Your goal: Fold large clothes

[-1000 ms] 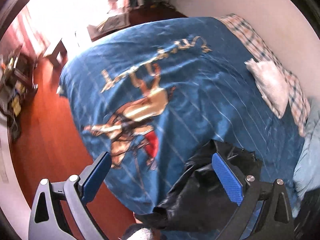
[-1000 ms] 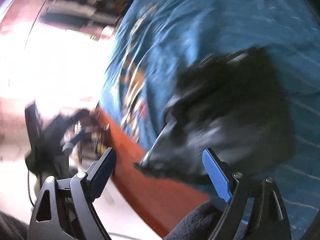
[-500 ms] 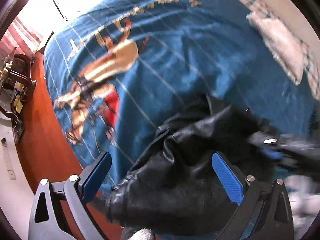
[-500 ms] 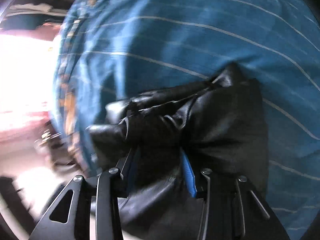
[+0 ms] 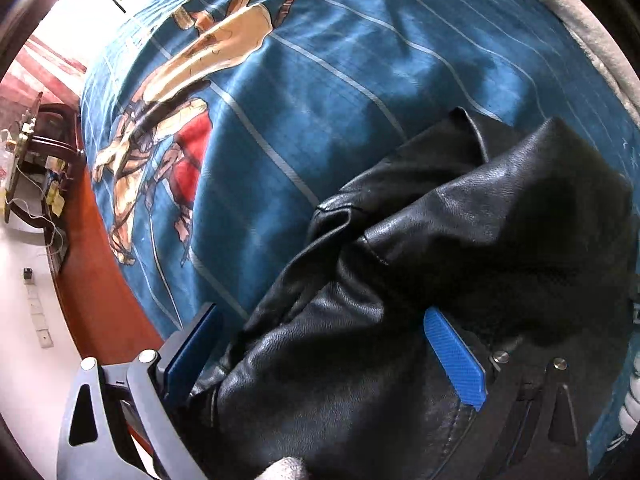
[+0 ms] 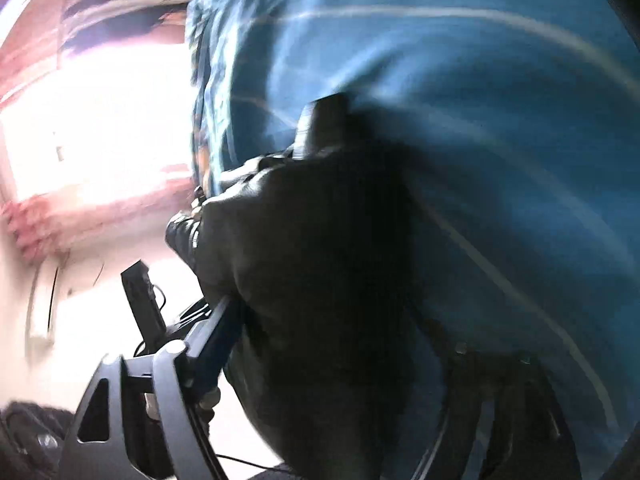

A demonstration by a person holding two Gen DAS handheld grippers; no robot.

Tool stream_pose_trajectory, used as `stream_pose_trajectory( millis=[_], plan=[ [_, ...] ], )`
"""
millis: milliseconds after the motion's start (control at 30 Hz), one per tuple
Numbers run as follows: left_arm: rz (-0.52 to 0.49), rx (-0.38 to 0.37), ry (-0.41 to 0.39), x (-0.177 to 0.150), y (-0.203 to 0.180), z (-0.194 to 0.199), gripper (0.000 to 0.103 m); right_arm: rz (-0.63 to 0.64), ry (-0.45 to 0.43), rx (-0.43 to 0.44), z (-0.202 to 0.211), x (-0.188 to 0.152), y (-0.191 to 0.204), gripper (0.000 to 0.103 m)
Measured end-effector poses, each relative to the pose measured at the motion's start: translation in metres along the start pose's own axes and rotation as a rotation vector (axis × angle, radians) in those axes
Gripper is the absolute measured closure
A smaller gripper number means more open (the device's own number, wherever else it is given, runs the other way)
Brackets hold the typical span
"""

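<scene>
Covering nearly everything below me is a blue bedspread (image 5: pixel 360 80) with a horse-and-rider print; wooden floor (image 5: pixel 92 280) beyond its edge. Black leather jacket (image 5: pixel 460 240) lies bunched on it, between my left gripper (image 5: pixel 324 352), spread wide. My right gripper (image 6: pixel 340 360) has just reopened around the jacket.

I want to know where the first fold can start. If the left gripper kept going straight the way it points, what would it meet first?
Most likely the black leather jacket: it lies bunched between the open jaws of the left gripper, with the blue bedspread beneath. How far off is hard to judge.
</scene>
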State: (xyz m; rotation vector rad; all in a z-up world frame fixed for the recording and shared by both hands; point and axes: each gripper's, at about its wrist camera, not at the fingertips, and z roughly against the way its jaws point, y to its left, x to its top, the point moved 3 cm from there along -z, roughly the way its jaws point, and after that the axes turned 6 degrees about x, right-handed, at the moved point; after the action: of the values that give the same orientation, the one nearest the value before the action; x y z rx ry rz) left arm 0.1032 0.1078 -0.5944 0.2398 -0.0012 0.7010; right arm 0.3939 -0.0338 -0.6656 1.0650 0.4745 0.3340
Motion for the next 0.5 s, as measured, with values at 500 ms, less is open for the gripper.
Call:
stream_pose_trajectory(
  millis=[500],
  plan=[
    [0.148,-0.046,-0.184,0.044,-0.003,0.097,0.0,-0.199,-0.526,0.091,0.148,-0.041,-0.007,0.051]
  ],
)
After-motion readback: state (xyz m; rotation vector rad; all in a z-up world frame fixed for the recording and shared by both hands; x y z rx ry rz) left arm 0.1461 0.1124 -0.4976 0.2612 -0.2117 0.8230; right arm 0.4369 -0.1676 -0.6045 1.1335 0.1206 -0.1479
